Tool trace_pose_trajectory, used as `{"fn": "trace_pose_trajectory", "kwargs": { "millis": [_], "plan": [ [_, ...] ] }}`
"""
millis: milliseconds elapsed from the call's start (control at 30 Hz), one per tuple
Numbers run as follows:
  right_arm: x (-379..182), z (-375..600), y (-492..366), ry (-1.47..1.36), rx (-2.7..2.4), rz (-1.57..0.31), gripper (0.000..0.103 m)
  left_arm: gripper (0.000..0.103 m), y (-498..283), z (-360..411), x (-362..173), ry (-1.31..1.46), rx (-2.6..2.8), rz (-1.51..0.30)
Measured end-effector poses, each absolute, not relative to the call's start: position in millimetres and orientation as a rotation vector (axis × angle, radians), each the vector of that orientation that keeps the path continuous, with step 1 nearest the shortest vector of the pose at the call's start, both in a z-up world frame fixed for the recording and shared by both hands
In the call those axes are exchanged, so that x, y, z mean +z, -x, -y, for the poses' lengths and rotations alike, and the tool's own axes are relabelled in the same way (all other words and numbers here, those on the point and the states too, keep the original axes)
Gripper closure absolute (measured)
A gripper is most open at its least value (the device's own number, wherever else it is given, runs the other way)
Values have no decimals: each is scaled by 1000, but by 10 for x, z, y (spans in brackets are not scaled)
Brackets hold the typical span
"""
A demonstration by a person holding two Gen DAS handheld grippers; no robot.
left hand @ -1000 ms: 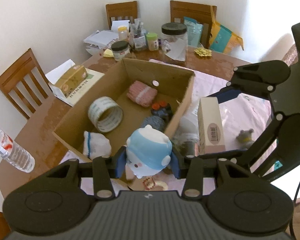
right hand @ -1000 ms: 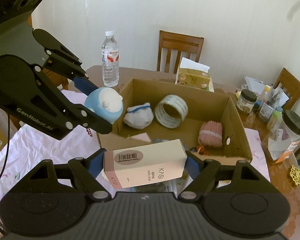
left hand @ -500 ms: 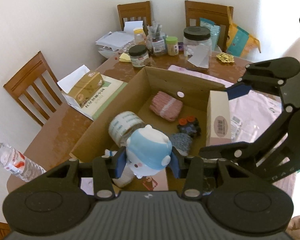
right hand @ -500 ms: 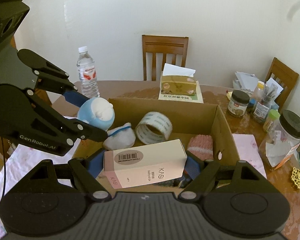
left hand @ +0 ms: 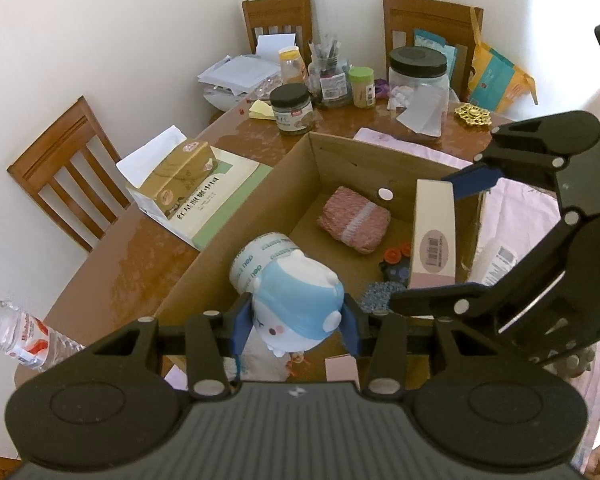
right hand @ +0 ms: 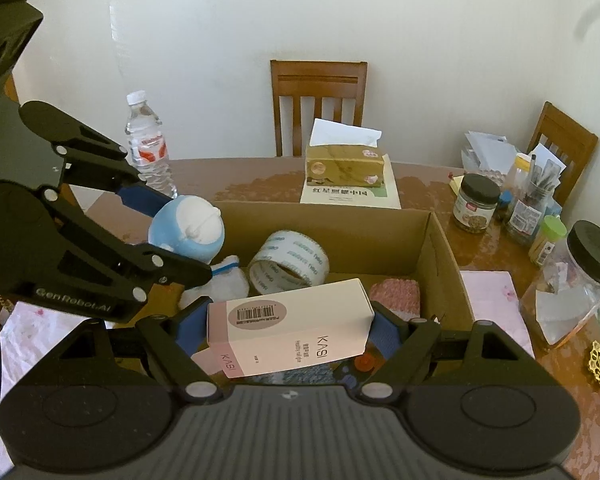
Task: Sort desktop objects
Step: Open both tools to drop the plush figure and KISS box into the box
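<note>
My left gripper [left hand: 296, 322] is shut on a blue and white plush toy [left hand: 300, 304] and holds it over the near end of the open cardboard box [left hand: 236, 228]. My right gripper [right hand: 288, 330] is shut on a pale pink KASI carton [right hand: 296, 330] and holds it over the box's near side; the carton also shows in the left wrist view [left hand: 434, 236]. The toy also shows in the right wrist view [right hand: 188, 232]. Inside the box lie a tape roll [right hand: 288, 266], a pink knitted pouch [left hand: 354, 224], a white sock [right hand: 226, 280] and small dark items [left hand: 396, 268].
A tissue box [right hand: 344, 164] on a booklet stands beyond the box. A water bottle [right hand: 148, 148] stands at the table's left. Jars, a pen holder and papers [right hand: 520, 208] crowd the right end. Wooden chairs [right hand: 318, 104] ring the table. A pink cloth [right hand: 492, 300] lies right of the box.
Both grippers have moved forward over the cardboard box, carrying the plush toy and the carton with them. The box now lies directly under both.
</note>
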State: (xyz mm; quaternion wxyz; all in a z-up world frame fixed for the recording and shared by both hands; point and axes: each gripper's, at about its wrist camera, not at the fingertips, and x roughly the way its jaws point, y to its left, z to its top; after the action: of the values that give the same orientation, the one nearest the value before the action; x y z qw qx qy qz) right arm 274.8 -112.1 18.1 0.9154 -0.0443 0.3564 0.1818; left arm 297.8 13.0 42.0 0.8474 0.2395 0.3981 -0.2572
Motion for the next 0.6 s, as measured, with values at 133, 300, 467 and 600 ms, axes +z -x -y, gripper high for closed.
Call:
{"fn": "trace_pose_trajectory", "kwargs": {
  "millis": [133, 300, 467, 600],
  "plan": [
    [144, 1143, -2836, 84, 360, -742, 14, 58, -3052, -100, 374, -512, -532, -843],
    [122, 1233, -2839, 43, 341, -738, 0, 54, -3121, -71, 319, -511, -528, -837],
    [85, 1305, -2801, 24, 324, -747, 0, 36, -3126, -31, 281, -522, -534, -836],
    [65, 1315, -2707, 42, 339, -732, 0, 34, -3102, -17, 276, -525, -540, -841]
  ]
}}
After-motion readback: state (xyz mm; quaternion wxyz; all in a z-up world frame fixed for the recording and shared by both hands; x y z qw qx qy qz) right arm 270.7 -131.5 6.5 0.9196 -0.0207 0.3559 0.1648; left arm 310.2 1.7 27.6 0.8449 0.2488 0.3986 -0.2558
